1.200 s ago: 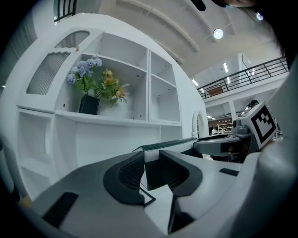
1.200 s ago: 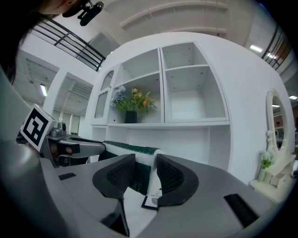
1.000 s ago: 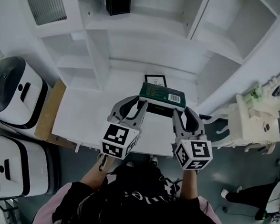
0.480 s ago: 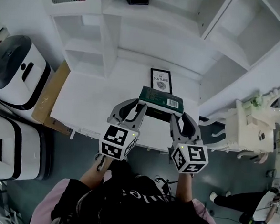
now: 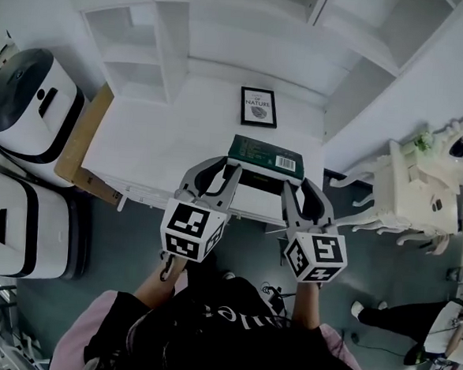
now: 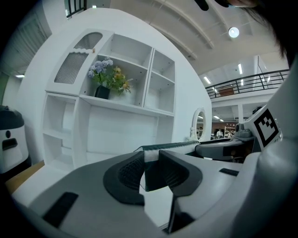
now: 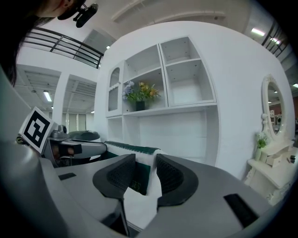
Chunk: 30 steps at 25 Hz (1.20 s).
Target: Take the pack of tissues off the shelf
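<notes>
Held between left tool (image 5: pixel 226 166) at 7 o'clock and right tool (image 5: pixel 299 186) at 5 o'clock: pack of tissues (image 5: pixel 265 154), over tabletop (image 5: pixel 155 151) near edge. At 12 o'clock on tabletop: framed picture (image 5: pixel 258 107); behind, shelf (image 5: pixel 249 43).

The left gripper (image 5: pixel 226 170) and right gripper (image 5: pixel 299 185) each have a grey, curved body with dark ribbed pads (image 6: pixel 125 173). Each carries a white cube (image 5: pixel 190 231) with black square markers. The person wears a black top (image 5: pixel 221 334) with white lettering and pink sleeves (image 5: pixel 73 355).

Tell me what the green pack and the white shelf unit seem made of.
Pack of tissues: probably thin plastic film, slight sheen; its end folds softly where gripped. Shelf unit: likely painted wood or laminate, smooth matte white, sharp flat panels.
</notes>
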{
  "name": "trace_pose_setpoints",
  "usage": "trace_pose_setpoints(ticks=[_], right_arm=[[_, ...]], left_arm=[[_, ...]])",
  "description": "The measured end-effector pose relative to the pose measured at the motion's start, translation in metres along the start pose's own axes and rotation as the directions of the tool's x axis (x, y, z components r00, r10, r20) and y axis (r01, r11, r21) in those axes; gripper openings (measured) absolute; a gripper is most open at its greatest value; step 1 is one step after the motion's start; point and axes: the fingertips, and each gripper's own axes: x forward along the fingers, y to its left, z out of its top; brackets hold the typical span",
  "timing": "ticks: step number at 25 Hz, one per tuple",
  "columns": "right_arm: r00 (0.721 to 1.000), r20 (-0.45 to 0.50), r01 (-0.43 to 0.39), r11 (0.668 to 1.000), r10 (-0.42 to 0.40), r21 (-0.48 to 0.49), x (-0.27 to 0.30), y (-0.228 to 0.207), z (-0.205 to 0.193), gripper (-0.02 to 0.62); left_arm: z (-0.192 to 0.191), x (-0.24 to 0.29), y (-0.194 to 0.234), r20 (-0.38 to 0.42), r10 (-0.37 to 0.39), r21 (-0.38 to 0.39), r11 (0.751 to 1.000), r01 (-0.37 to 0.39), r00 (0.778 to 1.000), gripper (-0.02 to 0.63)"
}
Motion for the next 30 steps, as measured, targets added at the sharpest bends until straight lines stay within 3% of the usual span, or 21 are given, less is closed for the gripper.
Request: trace_pose_setpoints(ticks=[13, 30], right_arm=[[0.996, 0.019, -0.092, 0.995, 0.091, 0.042, -0.110, 0.002, -0.041, 0.169], [0.992, 0.048, -0.119, 0.992, 0.118, 0.030, -0.143, 0.009, -0.036, 0.169]], left_arm=[[-0.031, -0.076, -0.097, -0.026, 0.087, 0.006, 0.996, -0.087, 0.996, 0.104], [-0.027, -0.105, -0.121, 0.005, 0.125, -0.004, 0.992, -0.125, 0.992, 0.104]])
